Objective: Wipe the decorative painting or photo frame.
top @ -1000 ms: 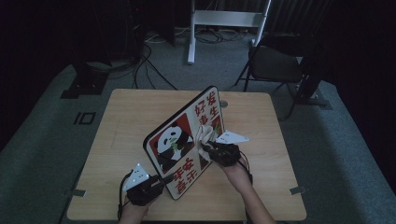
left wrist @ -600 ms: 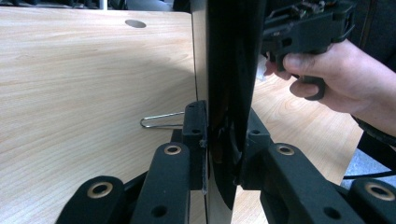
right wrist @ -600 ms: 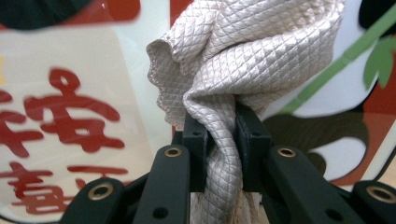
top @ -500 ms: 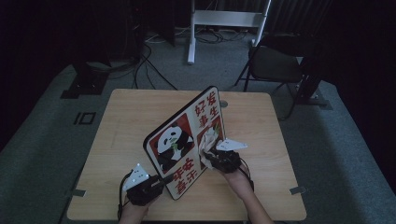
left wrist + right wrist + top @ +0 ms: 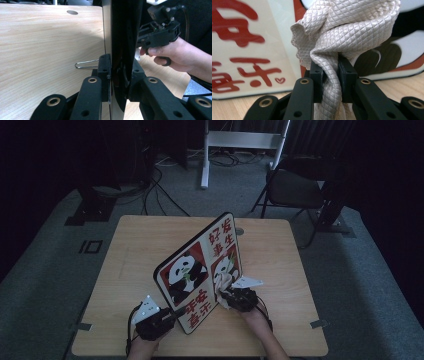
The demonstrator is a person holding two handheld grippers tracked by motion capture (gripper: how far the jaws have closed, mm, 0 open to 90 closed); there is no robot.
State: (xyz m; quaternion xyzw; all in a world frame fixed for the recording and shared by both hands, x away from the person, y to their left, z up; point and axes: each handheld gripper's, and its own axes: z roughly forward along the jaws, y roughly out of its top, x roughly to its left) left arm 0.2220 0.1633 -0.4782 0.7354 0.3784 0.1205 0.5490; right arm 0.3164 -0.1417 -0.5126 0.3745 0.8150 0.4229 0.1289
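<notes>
Wood: the pale worktop carries everything; a small round hole shows in it in the left gripper view, at 11 o'clock from the jaws.
Board: a panda board stands on edge near the middle of the worktop, tilted back, its printed face toward the person. It runs from 7 o'clock near the front edge up to 1 o'clock.
Print: two panda pictures, red characters on cream at the top right and bottom, all inside a dark rim.
Left gripper: the left gripper sits at 7 o'clock from the board's middle, at the board's lower corner. In the left gripper view its jaws are clamped on the board's edge, one pad on each face.
Wire: a thin wire loop lies on the worktop just beside the left pad, at 9 o'clock from it.
Right gripper: the right gripper is at 5 o'clock from the board's middle, against the lower right of the face.
Cloth: a beige quilted cloth is pinched between the right jaws, which are clamped on its twisted neck; the bunched part above them lies at the board's face, over the right-hand panda picture. In the high view the cloth shows as a pale wad at 12 o'clock from the gripper.
Hand: in the left gripper view the person's right hand holds its gripper at 2 o'clock, beyond the board.
Floor: a dark chair stands at 1 o'clock beyond the worktop, and a white stand at 12 o'clock.
</notes>
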